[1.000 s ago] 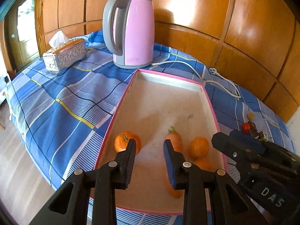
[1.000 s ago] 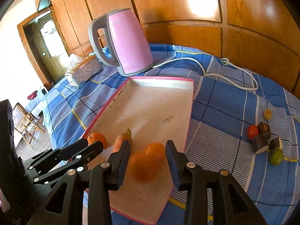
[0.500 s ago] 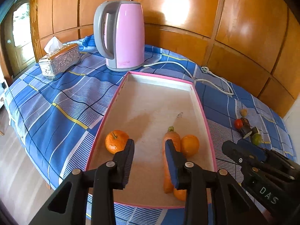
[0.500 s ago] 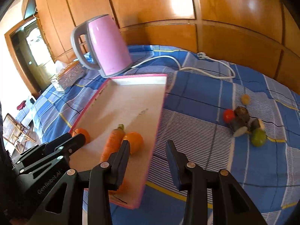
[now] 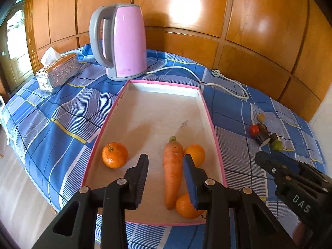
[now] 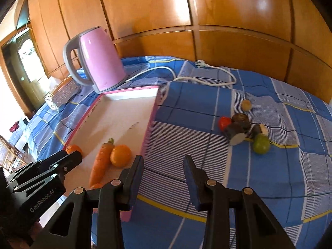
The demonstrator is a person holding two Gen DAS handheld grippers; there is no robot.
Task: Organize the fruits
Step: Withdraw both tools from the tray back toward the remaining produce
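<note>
While both claws hang released and empty above the blue checked tablecloth (image 6: pixel 207 108), the pink-rimmed tray (image 5: pixel 209 120) already holds three oranges and a carrot (image 5: pixel 172 170): one orange (image 5: pixel 114 154) lies alone near the tray's left wall, another (image 5: pixel 195 154) touches the carrot's right side, and a third (image 5: pixel 185 206) sits at the carrot's tip, partly hidden behind a finger. The left gripper (image 5: pixel 165 172) hovers with jaws apart over the tray's near end; the right gripper (image 6: pixel 164 174) points, jaws apart, at the cloth just right of the tray. Still loose on the cloth, well apart from the tray, is a small cluster: a red fruit (image 6: pixel 224 122), a green fruit (image 6: pixel 261 146), a yellowish one (image 6: pixel 246 104) and three dark cut pieces (image 6: pixel 235 132) bunched between them. Reaching in looks risky, since the pieces touch one another and a closing finger could nudge a round fruit rolling across the cloth toward the table edge. A pink kettle (image 5: pixel 122 41) stands behind the tray, its white cord (image 6: pixel 207 78) trailing beyond the cluster, with a silver tissue box (image 5: pixel 58 72) farther left; none of these blocks the right gripper's path.
</note>
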